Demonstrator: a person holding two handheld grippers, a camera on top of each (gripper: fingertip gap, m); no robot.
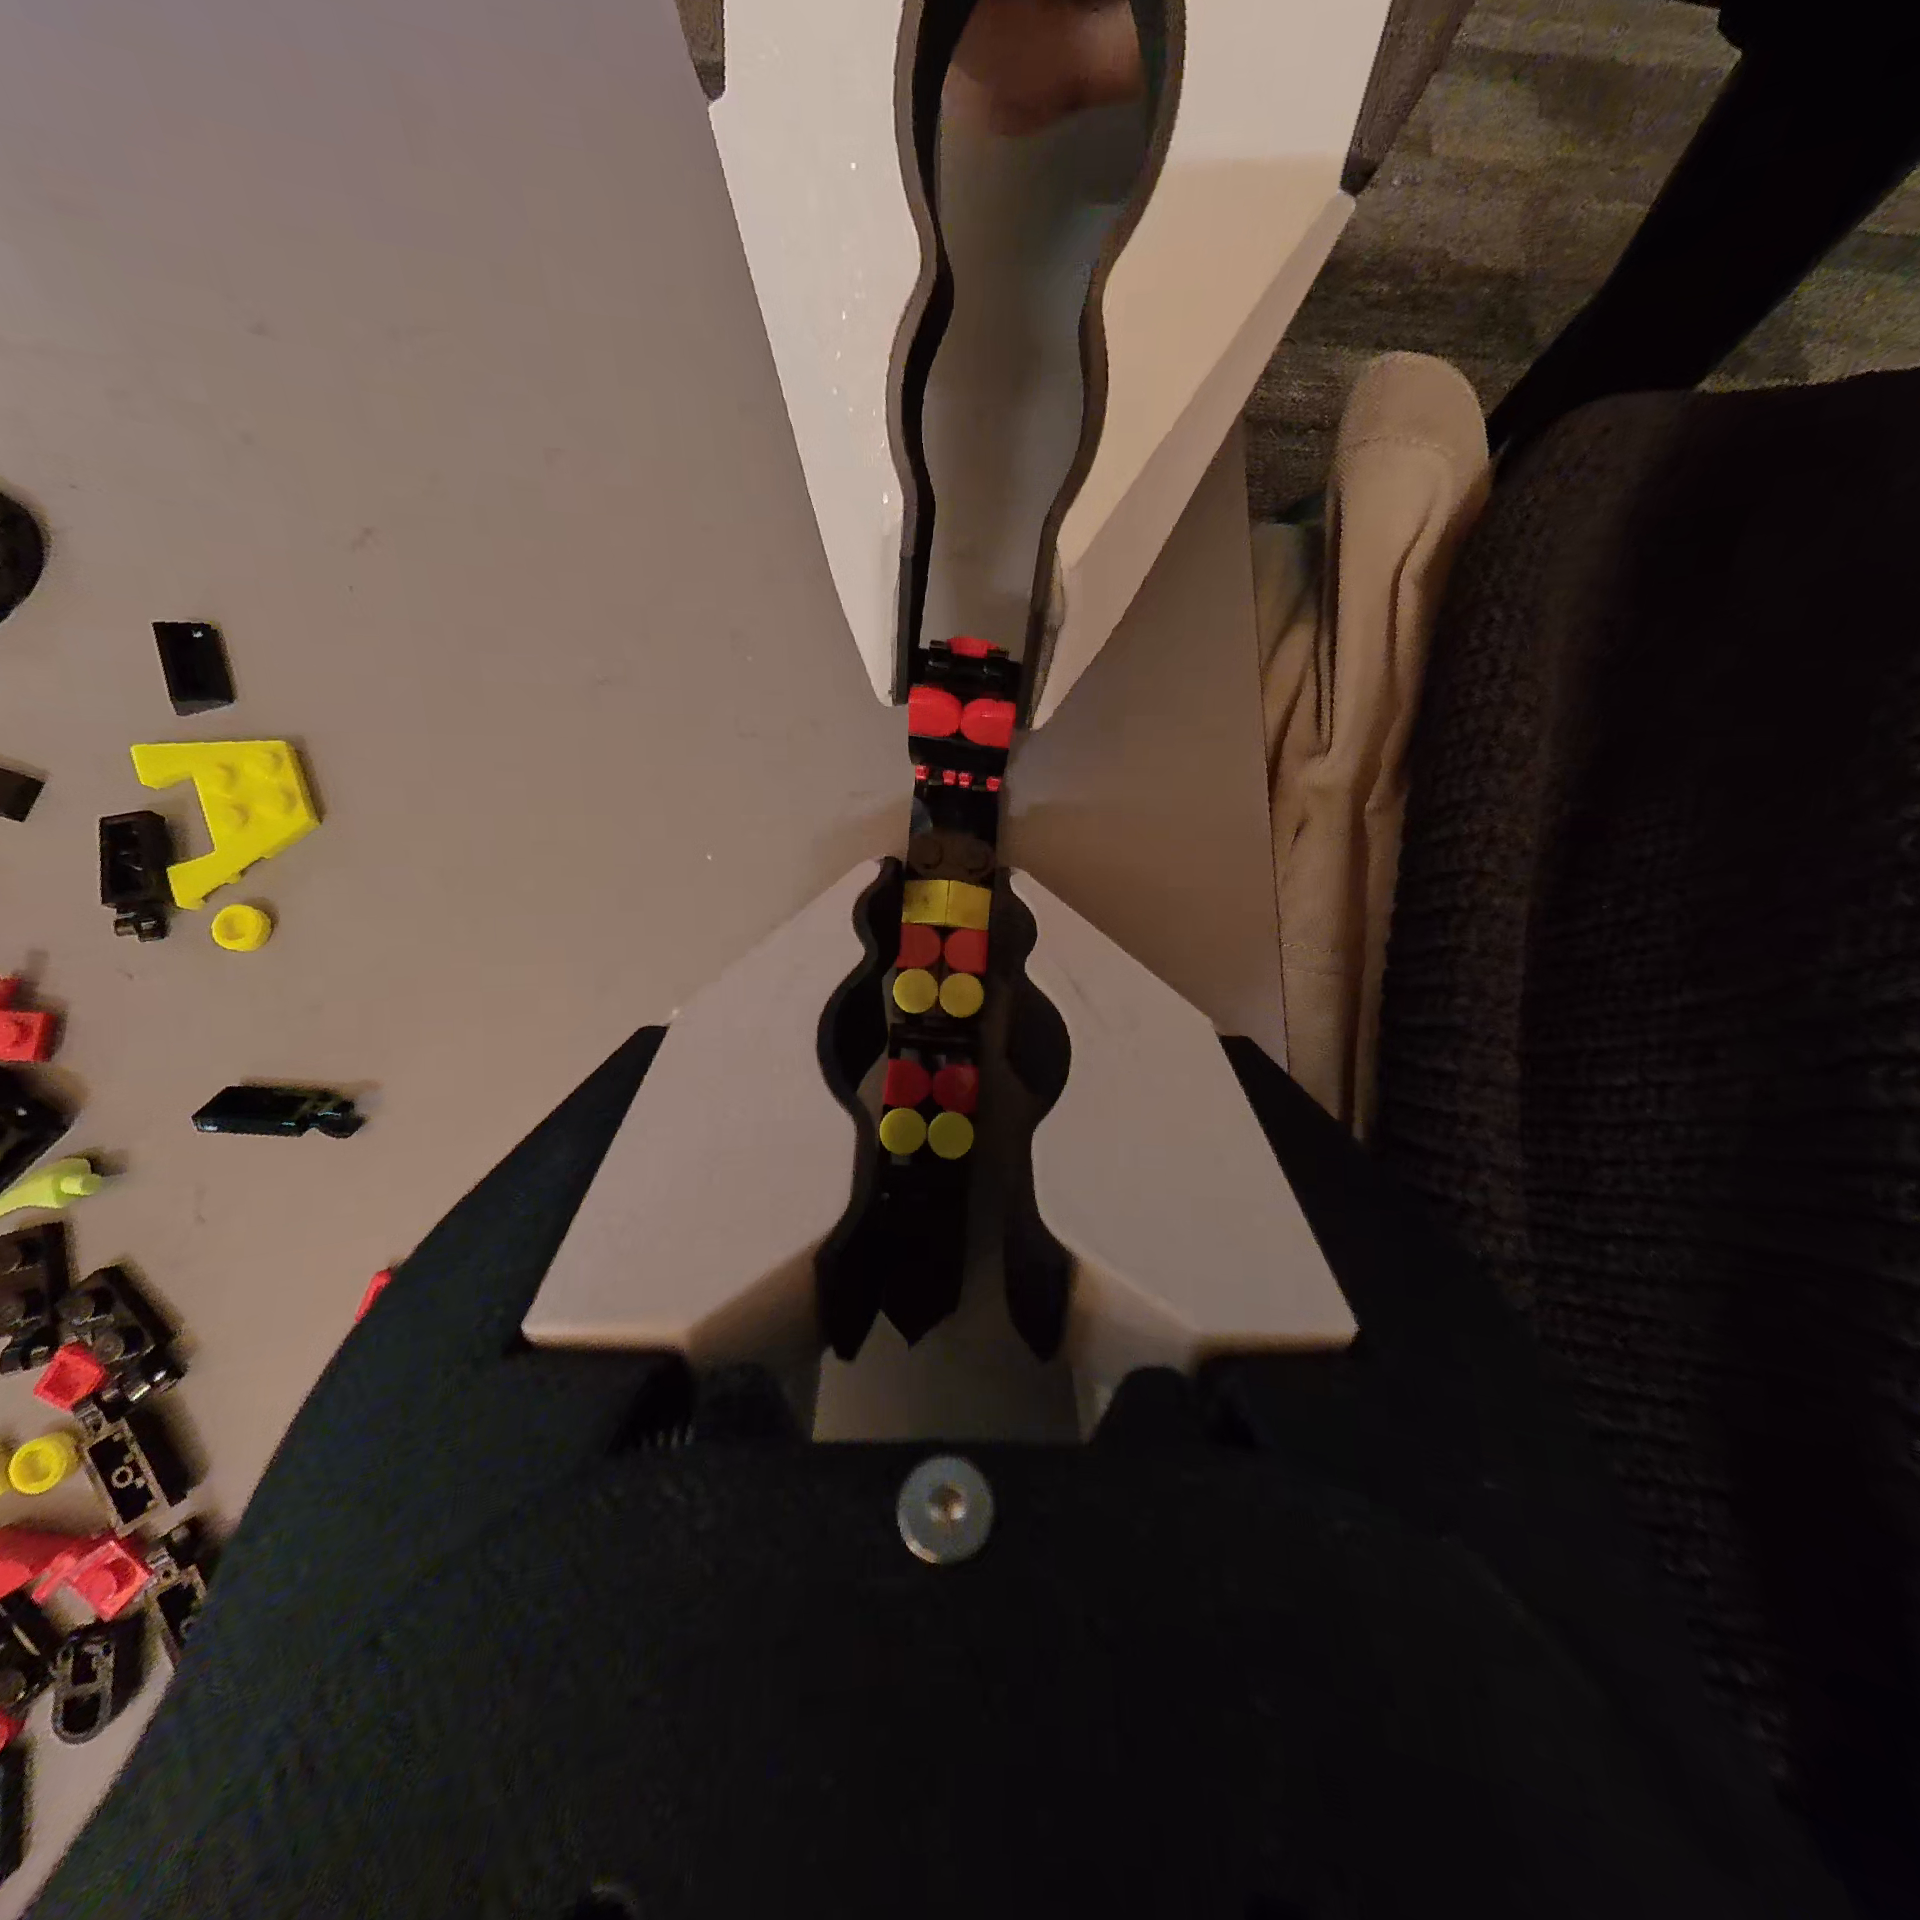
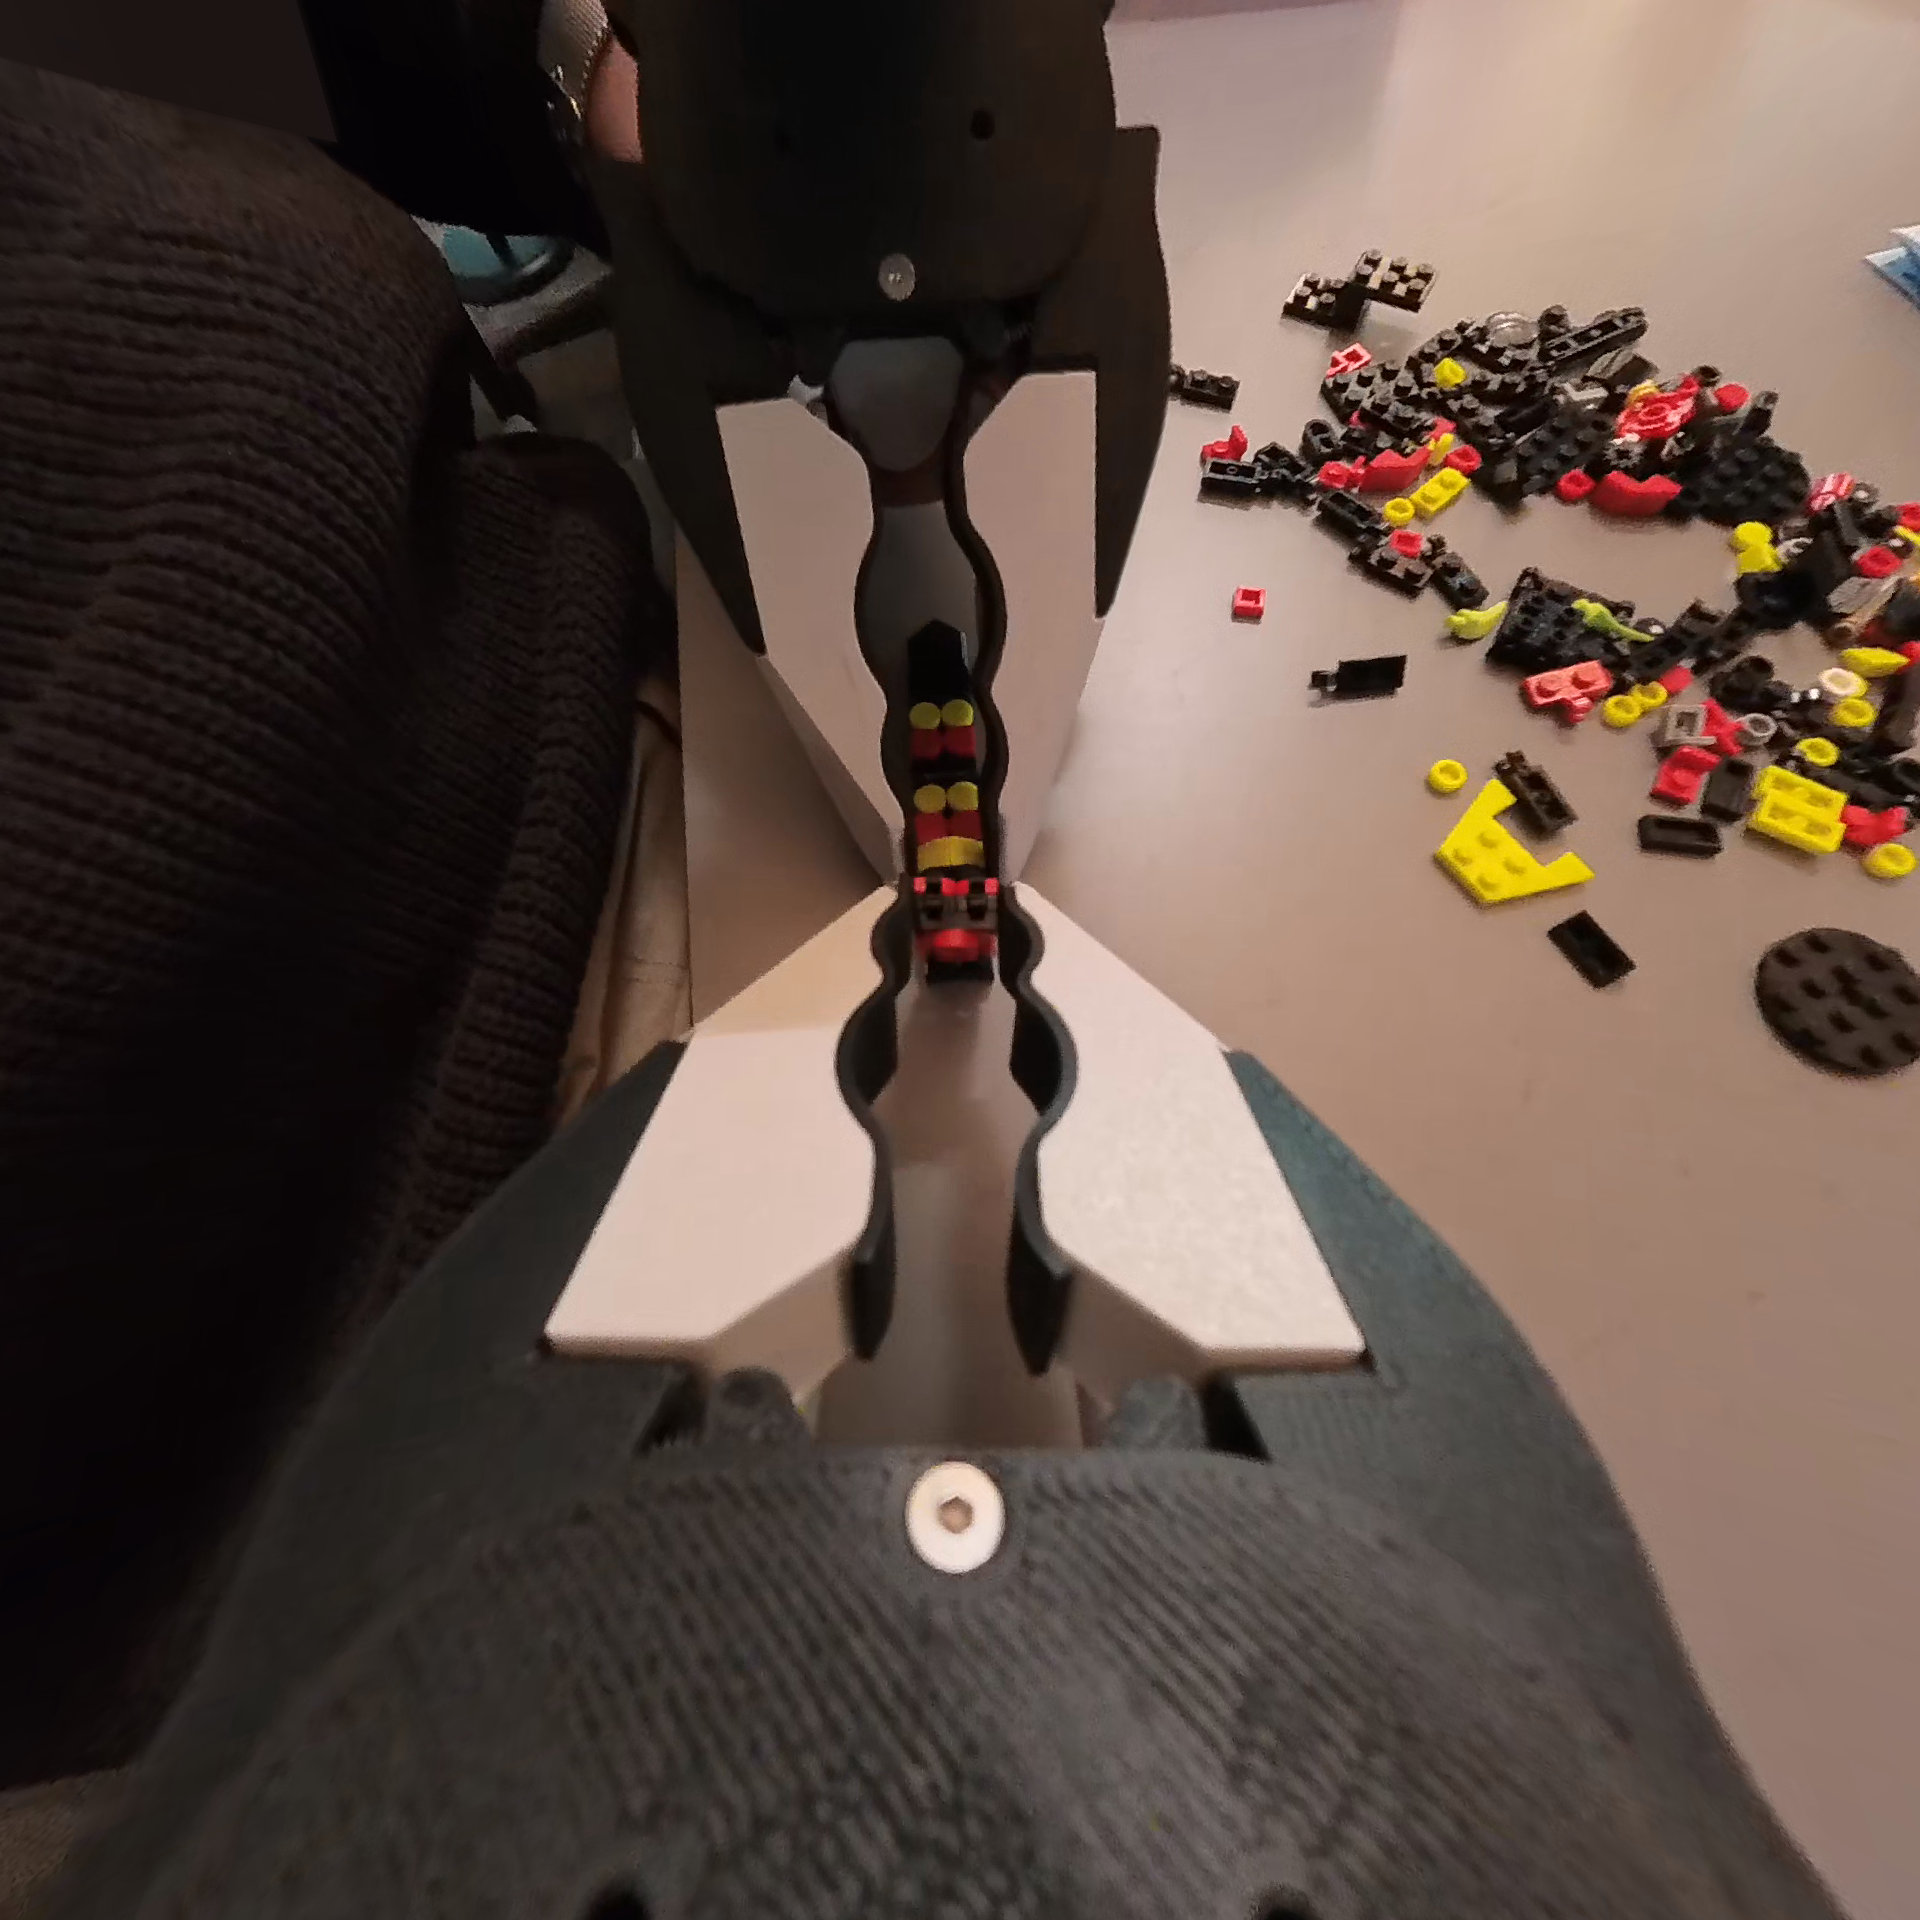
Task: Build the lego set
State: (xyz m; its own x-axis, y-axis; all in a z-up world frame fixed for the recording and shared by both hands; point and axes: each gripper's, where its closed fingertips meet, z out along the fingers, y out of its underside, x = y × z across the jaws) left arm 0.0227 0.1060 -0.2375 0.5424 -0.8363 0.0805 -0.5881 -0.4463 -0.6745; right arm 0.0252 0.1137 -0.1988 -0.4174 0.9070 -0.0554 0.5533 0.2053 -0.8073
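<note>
- Nearest the lens in the left wrist view, the left gripper (image 1: pixel 940 883) is closed on the lego assembly (image 1: pixel 940 997), a long narrow black strip studded with red and yellow round tiles; most of the strip's length lies between its wavy black-edged fingers (image 1: pixel 769 1091).
- Facing it tip to tip, the right gripper (image 2: pixel 956 899) clamps the far end of the same assembly (image 2: pixel 948 821), the end with the red curved pieces; both claws meet almost nose to nose just above the grey table (image 1: pixel 416 364).
- Held this way, the strip spans the two grippers near the table's edge, beside a person's dark knitted sleeve (image 2: pixel 260 623) and beige trousers (image 1: pixel 1351 727).
- Off to the side lie the loose bricks: a yellow wedge plate (image 2: pixel 1507 847) with a notch, a small yellow round stud (image 1: pixel 241 925) just beside it, a black tile (image 1: pixel 192 665), and a slim black piece (image 2: pixel 1359 673) on its own.
- Farther back a dense pile of black, red and yellow parts (image 2: pixel 1621 499) spreads over the table, with a black round plate (image 2: pixel 1839 1003) at its near side and a lone red stud piece (image 2: pixel 1250 602) apart from the heap.
</note>
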